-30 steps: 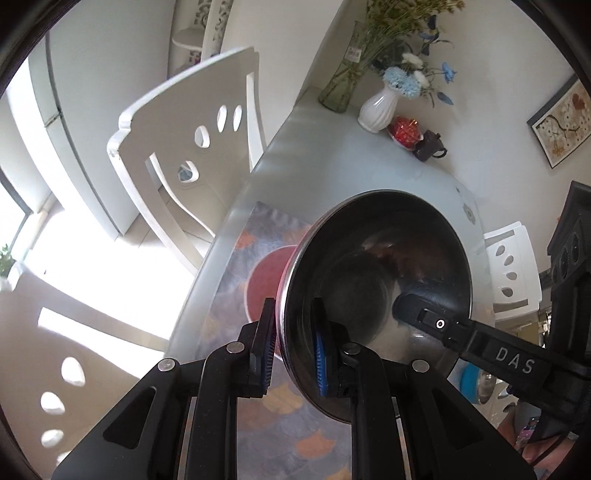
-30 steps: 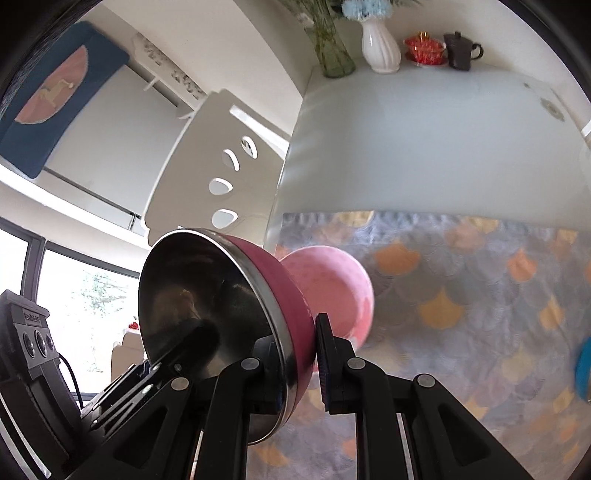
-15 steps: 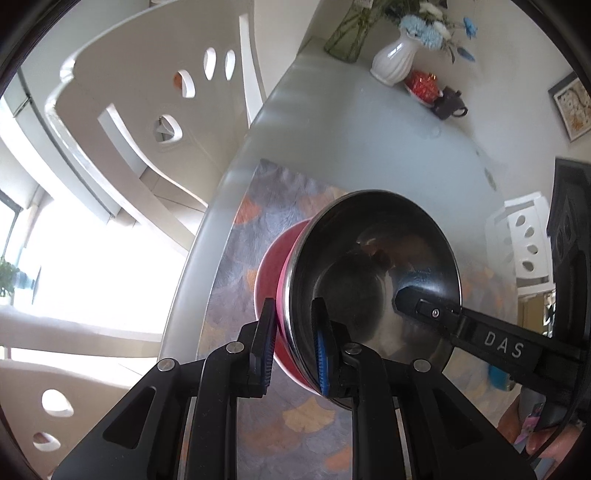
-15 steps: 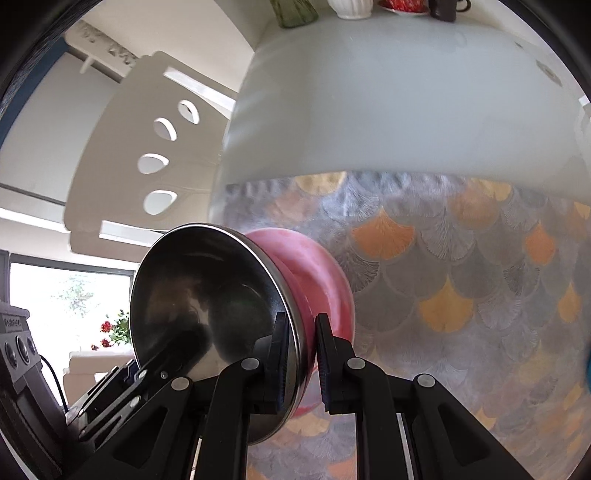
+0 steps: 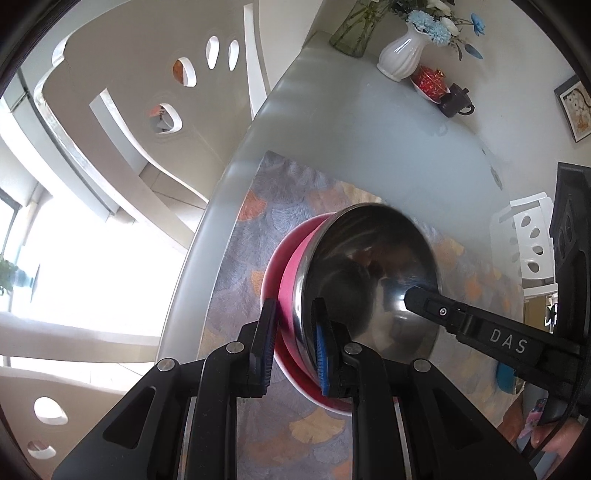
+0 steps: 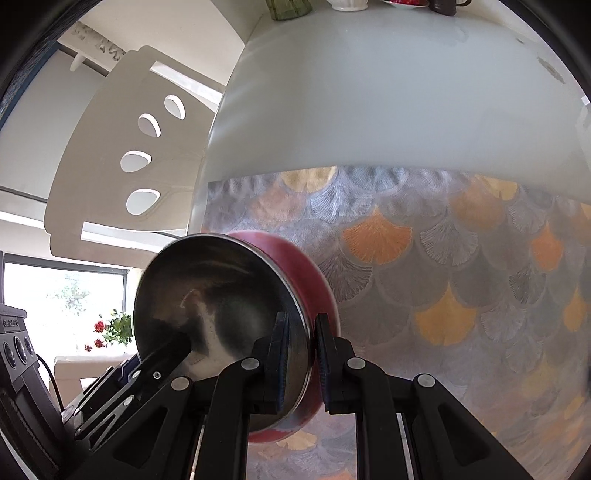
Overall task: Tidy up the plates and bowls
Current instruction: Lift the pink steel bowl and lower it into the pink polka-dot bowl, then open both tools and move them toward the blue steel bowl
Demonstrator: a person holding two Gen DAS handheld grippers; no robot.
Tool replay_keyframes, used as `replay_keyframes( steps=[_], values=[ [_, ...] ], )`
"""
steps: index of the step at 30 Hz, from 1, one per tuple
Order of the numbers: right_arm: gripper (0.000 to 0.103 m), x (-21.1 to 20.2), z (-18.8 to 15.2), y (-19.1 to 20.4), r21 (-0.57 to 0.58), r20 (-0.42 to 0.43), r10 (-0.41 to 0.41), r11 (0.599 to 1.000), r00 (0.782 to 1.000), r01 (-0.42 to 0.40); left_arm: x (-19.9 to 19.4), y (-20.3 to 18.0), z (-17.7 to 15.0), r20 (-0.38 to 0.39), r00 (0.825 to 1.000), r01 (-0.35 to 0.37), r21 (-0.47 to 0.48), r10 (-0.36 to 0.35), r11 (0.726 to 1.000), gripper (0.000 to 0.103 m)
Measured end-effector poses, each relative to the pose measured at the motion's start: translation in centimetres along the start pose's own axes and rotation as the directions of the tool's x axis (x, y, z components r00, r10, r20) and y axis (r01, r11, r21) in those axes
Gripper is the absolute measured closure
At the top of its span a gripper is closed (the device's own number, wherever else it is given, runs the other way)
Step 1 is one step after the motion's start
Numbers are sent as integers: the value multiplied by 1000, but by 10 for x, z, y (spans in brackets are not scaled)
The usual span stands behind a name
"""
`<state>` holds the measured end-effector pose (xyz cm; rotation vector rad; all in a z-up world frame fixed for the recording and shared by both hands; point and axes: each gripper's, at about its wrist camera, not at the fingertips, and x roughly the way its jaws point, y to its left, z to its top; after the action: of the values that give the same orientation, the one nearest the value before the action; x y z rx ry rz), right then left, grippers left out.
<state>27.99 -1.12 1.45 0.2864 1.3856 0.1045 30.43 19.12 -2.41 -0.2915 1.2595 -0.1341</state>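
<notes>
Find the left gripper (image 5: 292, 306) pinched tight on the near rim of the steel-lined bowl (image 5: 369, 266), one pad inside and one on the red outer wall. Find the right gripper (image 6: 302, 321) clamped the same way on the opposite rim of that bowl (image 6: 221, 295). Note the bowl tilted steeply, low over the patterned mat (image 5: 295, 184) near the left edge of the counter (image 5: 351, 122). Under it, see a pink bowl (image 5: 271, 266), seemingly already taking the red base inside its rim, though hard to say whether touching or just above.

Judging the step as nesting one bowl in the other:
- Level the held bowl before going lower, so as to seat the base flat rather than on one edge.
- Keep both hands sinking at the same pace, to avoid twisting the rim between the pads.
- Centre over the pink rim first, and stay clear of the counter edge beside the chair (image 5: 129, 92).
- Let go only once settled, one side at a time, then lift the pads straight up off the rim to avoid dragging the stack.

Counting what shows:
- Two bowls, no plates in view.
- Two grippers.
- One mat.
- Two white chairs, the second (image 5: 528, 240) at the far right.
- Two vases with flowers, one white (image 5: 402, 55) and one glass (image 5: 351, 33).
- One red lidded cup (image 5: 430, 79).
- One dark teapot (image 5: 454, 101).
</notes>
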Motion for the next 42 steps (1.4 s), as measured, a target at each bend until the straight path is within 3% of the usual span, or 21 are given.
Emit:
replay_keyframes(
  steps=[28, 31, 33, 36, 38, 42],
  values=[
    [89, -15, -8, -5, 26, -5, 53, 998, 999, -53, -3, -4, -8, -9, 1000, -28, 10, 28, 1000, 86],
    [89, -19, -10, -3, 11, -16, 63, 998, 998, -63, -6, -5, -12, -14, 999, -38, 8, 38, 999, 74],
    [86, -23, -13, -2, -1, -34, 68, 998, 997, -68, -11, -7, -15, -15, 999, -45, 7, 46, 999, 73],
    [71, -28, -20, 1, -34, -73, 35, 999, 997, -37, -19, -8, -19, -24, 999, -44, -4, 44, 999, 66],
    [46, -36, -28, 2, -64, -70, 9, 998, 997, -14, -26, -10, -25, -18, 999, -50, -13, 50, 999, 58],
    [43, -49, -49, -6, -81, -93, 21, 996, 995, -29, -42, -17, -40, 10, 998, -59, -27, 59, 998, 43]
  ],
)
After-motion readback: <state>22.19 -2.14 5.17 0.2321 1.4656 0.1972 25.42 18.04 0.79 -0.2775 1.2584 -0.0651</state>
